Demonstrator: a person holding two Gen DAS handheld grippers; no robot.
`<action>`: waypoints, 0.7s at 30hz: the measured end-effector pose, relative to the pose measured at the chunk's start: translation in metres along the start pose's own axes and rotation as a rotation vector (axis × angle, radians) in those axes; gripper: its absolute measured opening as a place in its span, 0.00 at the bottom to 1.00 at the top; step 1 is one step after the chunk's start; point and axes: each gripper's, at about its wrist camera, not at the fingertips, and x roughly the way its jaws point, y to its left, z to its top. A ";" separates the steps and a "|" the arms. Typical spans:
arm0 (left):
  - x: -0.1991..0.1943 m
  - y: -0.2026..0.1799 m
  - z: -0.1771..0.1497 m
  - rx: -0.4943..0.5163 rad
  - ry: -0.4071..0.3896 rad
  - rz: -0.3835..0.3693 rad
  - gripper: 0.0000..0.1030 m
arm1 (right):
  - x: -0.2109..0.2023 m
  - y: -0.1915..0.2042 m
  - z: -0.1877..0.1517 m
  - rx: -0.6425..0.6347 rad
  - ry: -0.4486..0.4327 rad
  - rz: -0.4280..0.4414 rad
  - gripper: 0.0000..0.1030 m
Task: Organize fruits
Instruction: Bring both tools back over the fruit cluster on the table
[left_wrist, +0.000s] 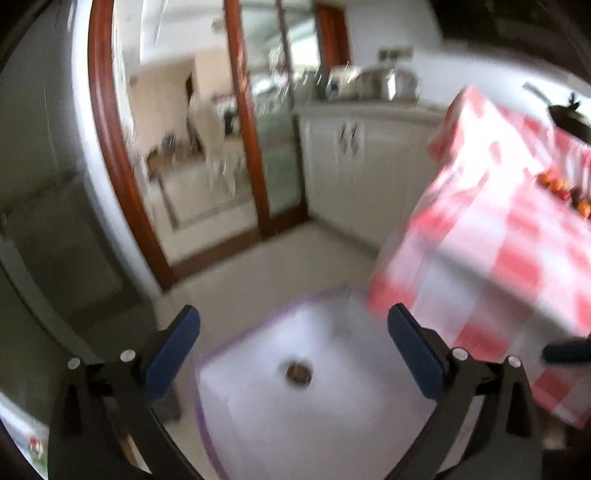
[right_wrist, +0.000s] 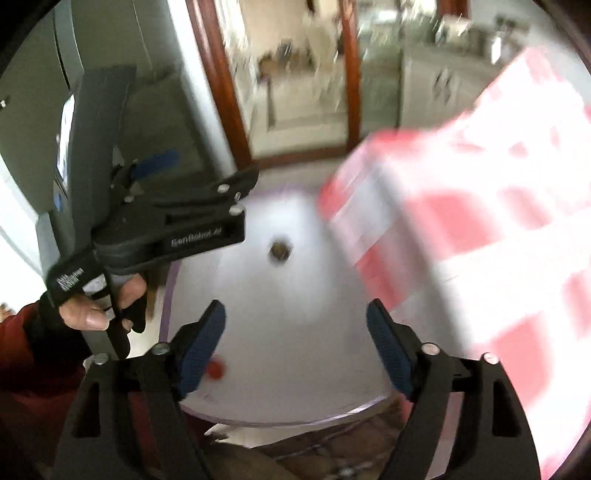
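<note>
Tongs: two; left (left_wrist: 293, 345) and right (right_wrist: 295, 341) both gaping, empty
Bin (right_wrist: 295, 295): one, holding one red fruit (right_wrist: 216, 369)
Tabletop (left_wrist: 517, 229): fruits (left_wrist: 561, 190), uncountable blur

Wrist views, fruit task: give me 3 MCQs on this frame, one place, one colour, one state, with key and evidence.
1. Where do the small orange-red fruits lie?
A. on the checked tablecloth
B. in the white tray
C. on the floor by the door

2. What colour is the tray's rim?
A. green
B. purple
C. black

3. How does the right claw stand?
A. shut on a fruit
B. shut on the cloth
C. open, nothing between its pads

Key:
1 A: the fruits sit on the red-and-white tablecloth, left wrist view.
2 B: the white tray has a purple edge in both views.
3 C: the right claw has its blue pads wide apart over bare tray.
</note>
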 end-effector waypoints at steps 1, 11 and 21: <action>-0.006 -0.009 0.010 0.012 -0.015 -0.019 0.99 | -0.026 -0.010 0.003 0.020 -0.067 -0.035 0.84; -0.035 -0.198 0.084 0.207 0.099 -0.426 0.99 | -0.170 -0.179 -0.062 0.505 -0.310 -0.403 0.84; 0.016 -0.430 0.104 0.341 0.194 -0.586 0.99 | -0.196 -0.337 -0.148 0.992 -0.271 -0.700 0.84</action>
